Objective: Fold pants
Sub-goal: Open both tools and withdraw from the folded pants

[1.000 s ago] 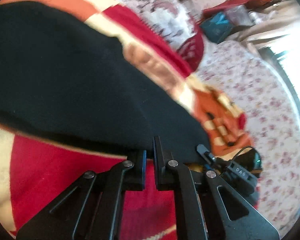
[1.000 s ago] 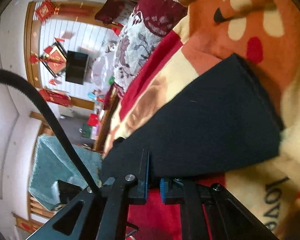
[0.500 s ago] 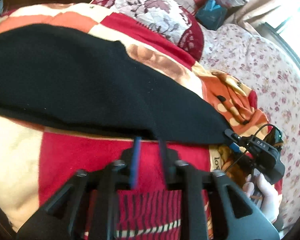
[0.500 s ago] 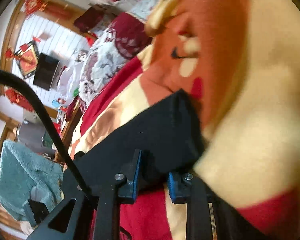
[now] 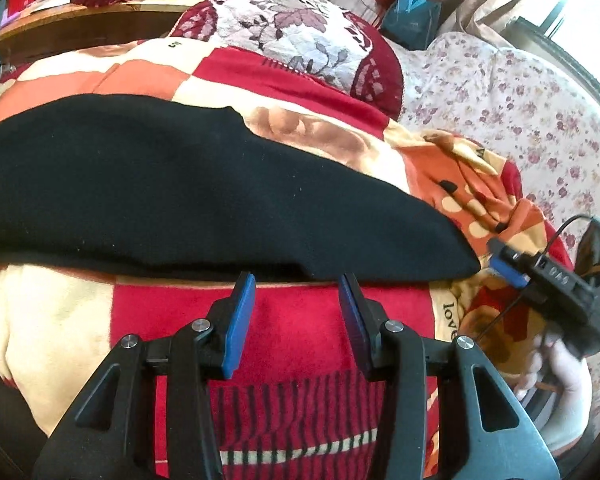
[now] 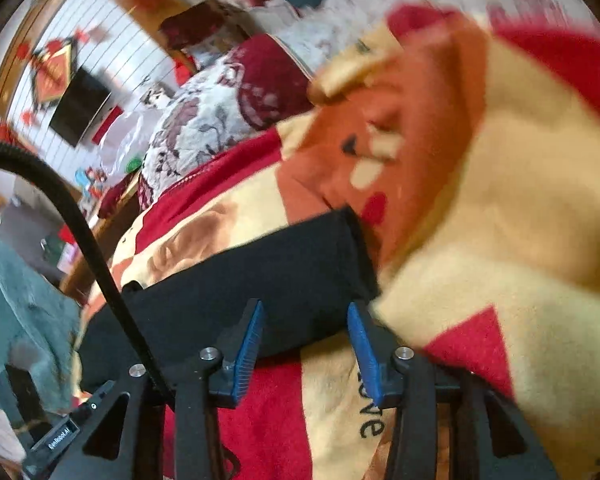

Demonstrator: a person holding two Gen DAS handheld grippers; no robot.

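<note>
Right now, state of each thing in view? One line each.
pants: folded into a long black band, flat on the blanket, released
left gripper: jaws opening, nothing between them, just short of the pants' near edge
right gripper: jaws opening, nothing gripped, at the pants' end
blanket: spread under the pants, bunched up at the right
floral pillow: lying beyond the blanket

pants (image 5: 180,192) cut off at left edge, right-wrist pic motion-blurred

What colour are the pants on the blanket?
Plain black, no pattern. The pants show best in the left wrist view, lying across the blanket.
</note>
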